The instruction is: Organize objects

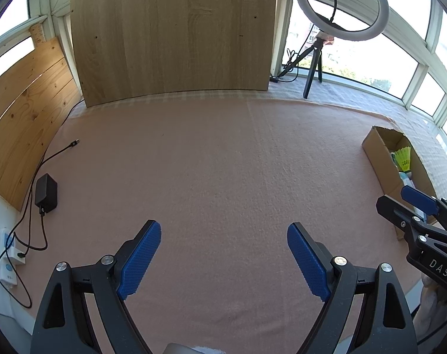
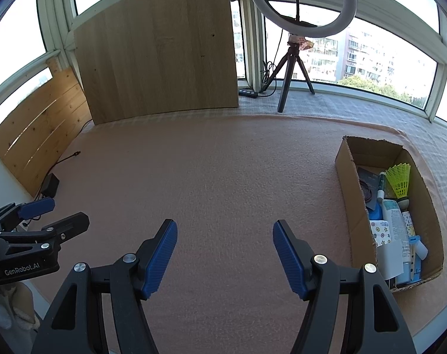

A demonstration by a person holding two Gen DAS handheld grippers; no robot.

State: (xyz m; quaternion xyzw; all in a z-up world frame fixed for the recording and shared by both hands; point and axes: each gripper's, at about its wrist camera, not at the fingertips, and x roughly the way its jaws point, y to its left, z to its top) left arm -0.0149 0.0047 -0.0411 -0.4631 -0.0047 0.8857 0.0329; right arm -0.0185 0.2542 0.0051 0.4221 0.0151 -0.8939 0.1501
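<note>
A cardboard box (image 2: 345,177) lies open on the pink cloth (image 2: 223,162) at the right. It holds a yellow shuttlecock (image 2: 399,178), a white tube (image 2: 396,221) and several small packets. My right gripper (image 2: 224,225) hovers open over bare cloth to the left of the box, nothing between its blue pads. My left gripper (image 1: 223,231) is open wider, also over bare cloth with nothing in it. The left wrist view shows the box (image 1: 376,150) at the far right, with the right gripper (image 1: 400,202) in front of it. The left gripper (image 2: 61,212) shows at the right wrist view's left edge.
A tall wooden board (image 2: 158,53) stands upright at the back. A ring light on a tripod (image 2: 303,3) stands at the back right by the windows. At the left are a pine panel (image 1: 25,112), a black power adapter (image 1: 46,193) with cables, and a white power strip (image 1: 8,253).
</note>
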